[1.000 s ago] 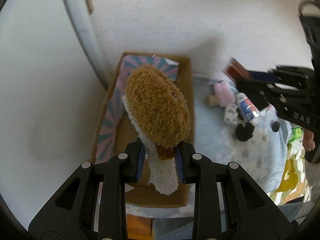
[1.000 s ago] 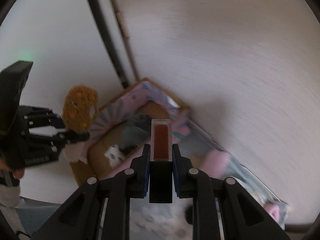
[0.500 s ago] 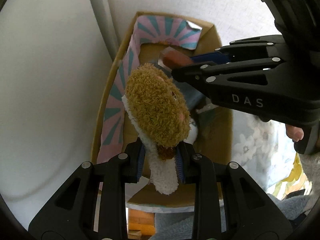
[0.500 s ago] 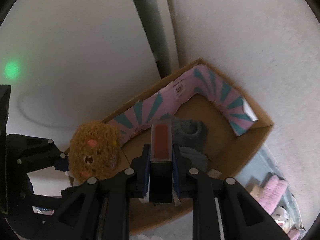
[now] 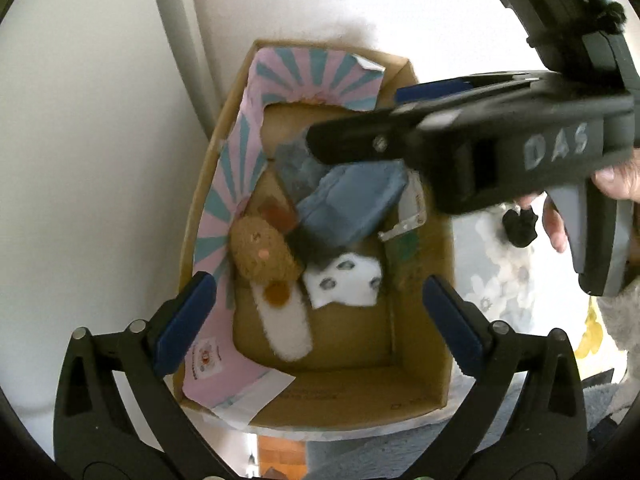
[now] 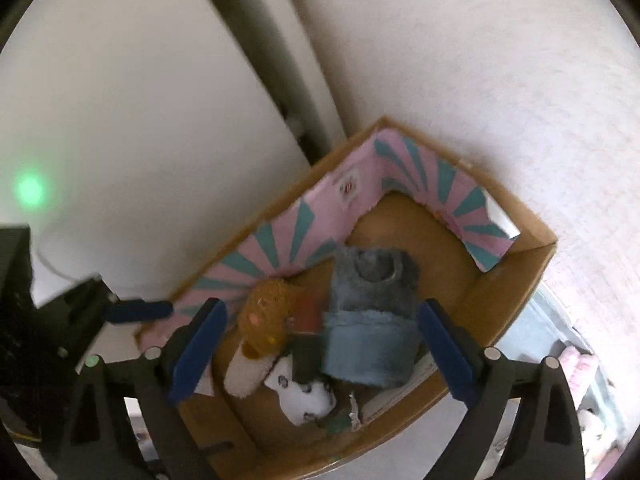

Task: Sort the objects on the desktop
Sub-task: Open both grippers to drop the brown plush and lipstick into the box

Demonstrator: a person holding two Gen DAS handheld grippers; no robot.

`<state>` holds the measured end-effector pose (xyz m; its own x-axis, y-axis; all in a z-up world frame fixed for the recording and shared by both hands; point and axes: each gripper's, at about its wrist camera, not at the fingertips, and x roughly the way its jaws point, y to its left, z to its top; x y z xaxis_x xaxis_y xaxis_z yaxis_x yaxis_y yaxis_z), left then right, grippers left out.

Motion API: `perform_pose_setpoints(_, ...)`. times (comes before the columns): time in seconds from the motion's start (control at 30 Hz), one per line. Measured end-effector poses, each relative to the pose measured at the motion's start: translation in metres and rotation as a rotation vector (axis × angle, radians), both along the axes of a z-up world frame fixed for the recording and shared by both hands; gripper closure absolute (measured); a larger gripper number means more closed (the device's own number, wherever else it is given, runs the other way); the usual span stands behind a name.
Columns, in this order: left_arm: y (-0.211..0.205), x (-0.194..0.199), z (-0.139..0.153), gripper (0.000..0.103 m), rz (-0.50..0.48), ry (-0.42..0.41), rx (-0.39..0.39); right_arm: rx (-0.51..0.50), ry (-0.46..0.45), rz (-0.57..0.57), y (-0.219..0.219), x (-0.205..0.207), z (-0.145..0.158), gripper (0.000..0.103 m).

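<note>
A cardboard box (image 5: 424, 364) with a pink and teal striped liner stands against the wall. In it lie a brown curly plush toy (image 5: 260, 252) with a white body and a small red-and-black case (image 5: 276, 214), beside a blue-grey cloth (image 5: 348, 200) and a white spotted cloth (image 5: 344, 280). My left gripper (image 5: 318, 320) hangs over the box, its jaws opening wide with nothing pressed between them. My right gripper (image 5: 356, 118) reaches in from the right, jaws opening too. In the right wrist view, the right gripper (image 6: 322, 350) hangs over the plush toy (image 6: 266, 320), the case (image 6: 308, 308) and the cloth (image 6: 368, 320) without touching them.
A white wall and a grey vertical pipe (image 5: 180, 40) stand just behind the box (image 6: 516, 292). To the right, a pale flowered cloth (image 5: 492, 280) covers the surface, with a small black thing (image 5: 520, 228) on it. A person's fingers (image 5: 616, 180) hold the right gripper's handle.
Both grippers have opened. The plush toy has dropped from the left gripper into the box, and the red-and-black case has left the right gripper and lies beside it. Both grippers came lower.
</note>
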<state>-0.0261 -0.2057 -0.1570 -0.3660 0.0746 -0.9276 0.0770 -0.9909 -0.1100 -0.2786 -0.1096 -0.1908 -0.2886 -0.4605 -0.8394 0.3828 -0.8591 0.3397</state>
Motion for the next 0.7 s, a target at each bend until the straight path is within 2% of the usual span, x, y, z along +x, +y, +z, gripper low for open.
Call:
perform_pose_setpoints(0.03,0.0,-0.001,0.002,0.0,-0.001,0.004,-0.007,-0.004,0.011,-0.027,0.006,0.0,0.003,0.0)
perform_pose_setpoints(0.23,0.005,-0.005,0.008,0.0,-0.012,0.008,-0.015,-0.017,0.038,-0.11,0.019,-0.003,0.008,0.0)
perform_pose_setpoints(0.43,0.012,-0.011,0.012,0.0,-0.016,0.036,-0.005,0.085,0.108,-0.115,0.014,0.003,0.021,0.0)
perform_pose_setpoints(0.57,0.011,-0.012,0.016,0.0,0.001,0.052,0.021,0.153,0.093,-0.104,0.022,0.011,0.035,0.0)
perform_pose_setpoints(0.7,0.013,-0.011,0.021,0.0,-0.004,0.067,0.012,0.239,0.164,-0.184,0.031,0.021,0.045,0.0)
